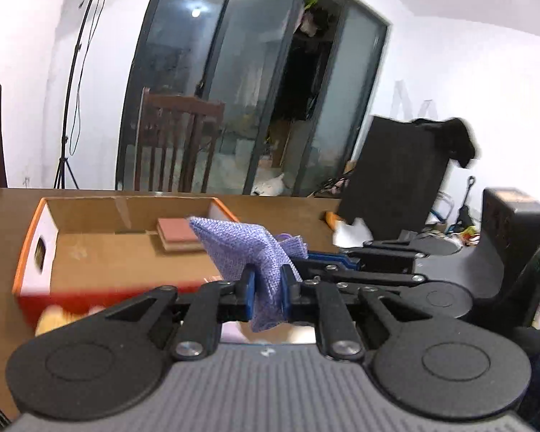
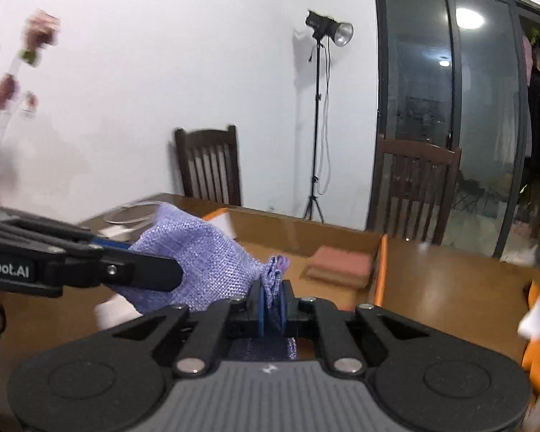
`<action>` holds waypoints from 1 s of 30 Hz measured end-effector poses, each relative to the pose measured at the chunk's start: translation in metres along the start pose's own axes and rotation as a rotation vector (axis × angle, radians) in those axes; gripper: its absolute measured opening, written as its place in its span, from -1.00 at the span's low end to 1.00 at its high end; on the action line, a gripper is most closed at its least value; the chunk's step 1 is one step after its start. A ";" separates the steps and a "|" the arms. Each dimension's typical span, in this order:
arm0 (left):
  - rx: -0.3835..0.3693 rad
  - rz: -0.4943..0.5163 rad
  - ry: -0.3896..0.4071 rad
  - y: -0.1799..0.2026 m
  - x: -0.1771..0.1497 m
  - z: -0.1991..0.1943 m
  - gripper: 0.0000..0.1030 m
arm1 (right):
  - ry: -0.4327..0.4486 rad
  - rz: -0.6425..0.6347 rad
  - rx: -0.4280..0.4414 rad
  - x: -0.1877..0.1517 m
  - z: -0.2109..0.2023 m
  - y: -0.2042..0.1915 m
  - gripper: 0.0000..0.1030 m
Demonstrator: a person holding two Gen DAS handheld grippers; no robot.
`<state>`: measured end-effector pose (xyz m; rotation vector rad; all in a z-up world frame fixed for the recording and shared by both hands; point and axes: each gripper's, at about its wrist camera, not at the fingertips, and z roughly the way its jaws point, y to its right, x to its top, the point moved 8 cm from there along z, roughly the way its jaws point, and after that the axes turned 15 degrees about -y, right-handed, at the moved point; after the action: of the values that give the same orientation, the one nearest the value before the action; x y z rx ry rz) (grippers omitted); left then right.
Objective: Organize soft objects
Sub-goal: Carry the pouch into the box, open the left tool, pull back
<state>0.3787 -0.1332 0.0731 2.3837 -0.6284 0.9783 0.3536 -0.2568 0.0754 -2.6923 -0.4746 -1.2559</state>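
Both tongs are clamped on one purple pouch [image 1: 241,248]: the left tongs [image 1: 268,288] pinch its body, the right tongs [image 2: 273,309] its gathered neck. Sharing the hold seems meant to keep the limp cloth stretched and off the bench [image 1: 3,288], so it can be steered rather than dragged. The pouch hangs in the air just in front of the open orange box [image 1: 90,248], which already holds a pink folded cloth [image 1: 178,232] at its far end. The likely next step is carrying the pouch over the near wall and lowering it inside.
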 end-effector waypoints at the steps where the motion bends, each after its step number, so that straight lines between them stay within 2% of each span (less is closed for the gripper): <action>1: -0.005 -0.011 -0.017 -0.010 0.010 0.017 -0.72 | -0.030 0.001 -0.007 0.013 0.020 0.012 -0.84; 6: 0.029 -0.161 -0.129 -0.069 0.033 0.102 -0.72 | -0.173 0.008 -0.065 0.043 0.106 0.052 -0.84; 10: 0.048 -0.195 -0.182 -0.086 0.030 0.135 -0.68 | -0.244 -0.008 -0.109 0.047 0.148 0.069 -0.84; 11: 0.048 -0.191 -0.190 -0.087 0.029 0.139 -0.57 | -0.258 -0.016 -0.128 0.047 0.154 0.071 -0.83; 12: 0.044 -0.185 -0.194 -0.086 0.028 0.141 -0.37 | -0.267 -0.035 -0.152 0.047 0.158 0.072 -0.82; 14: 0.049 -0.166 -0.189 -0.085 0.029 0.141 -0.23 | -0.293 -0.063 -0.175 0.043 0.162 0.072 -0.79; 18: 0.047 -0.135 -0.177 -0.084 0.028 0.125 -0.08 | -0.308 -0.080 -0.204 0.035 0.166 0.074 -0.66; 22: 0.117 -0.102 -0.115 -0.081 0.036 0.092 0.04 | -0.270 -0.060 -0.192 0.043 0.149 0.072 -0.50; 25: 0.164 -0.087 -0.074 -0.080 0.042 0.054 0.14 | -0.210 -0.057 -0.175 0.054 0.117 0.067 -0.42; 30: 0.279 -0.024 0.020 -0.072 0.040 -0.018 0.46 | -0.107 -0.078 -0.175 0.066 0.053 0.053 -0.21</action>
<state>0.4362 -0.0758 0.0952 2.6111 -0.4812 1.1423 0.4499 -0.2789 0.0925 -2.9256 -0.5099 -1.2311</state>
